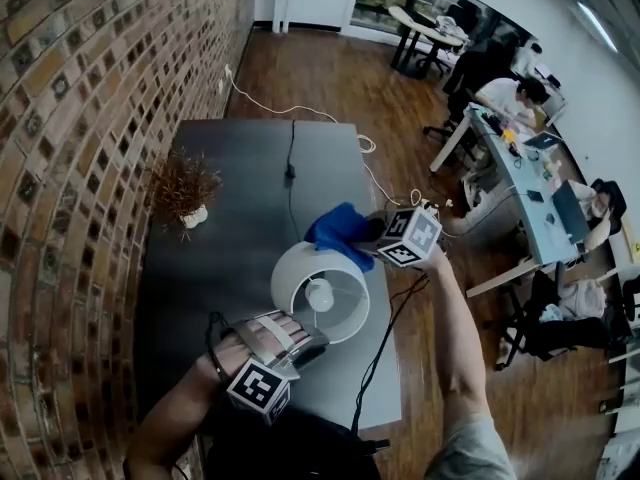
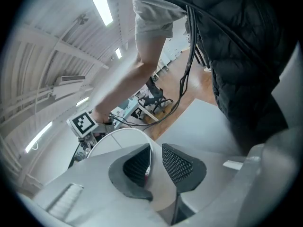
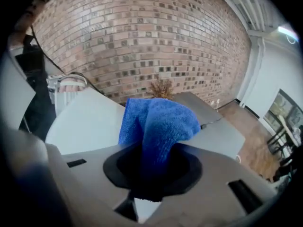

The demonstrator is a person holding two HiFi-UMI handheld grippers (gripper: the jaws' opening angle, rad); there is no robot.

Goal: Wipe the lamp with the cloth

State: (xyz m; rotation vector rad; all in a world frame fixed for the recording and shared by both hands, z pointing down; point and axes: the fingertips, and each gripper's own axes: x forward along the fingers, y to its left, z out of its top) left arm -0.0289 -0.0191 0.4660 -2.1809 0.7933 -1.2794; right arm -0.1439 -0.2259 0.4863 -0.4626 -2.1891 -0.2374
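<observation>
The lamp's white shade (image 1: 300,273) stands near the front right of the grey table (image 1: 230,248), its bulb (image 1: 320,293) showing from above. My left gripper (image 1: 316,346) is shut on the shade's near rim. In the left gripper view the thin white rim (image 2: 124,137) runs between the two dark pads (image 2: 180,164). My right gripper (image 1: 374,230) is just beyond the shade's far side, shut on a blue cloth (image 1: 338,230). In the right gripper view the cloth (image 3: 158,119) bunches up out of the jaws, with the shade (image 3: 87,122) close to the left of it.
A dried plant in a small white pot (image 1: 186,190) stands by the brick wall (image 1: 70,118) at the left. A black cable (image 1: 291,163) crosses the table, and another hangs off its right edge (image 1: 395,318). People sit at desks (image 1: 520,158) far right.
</observation>
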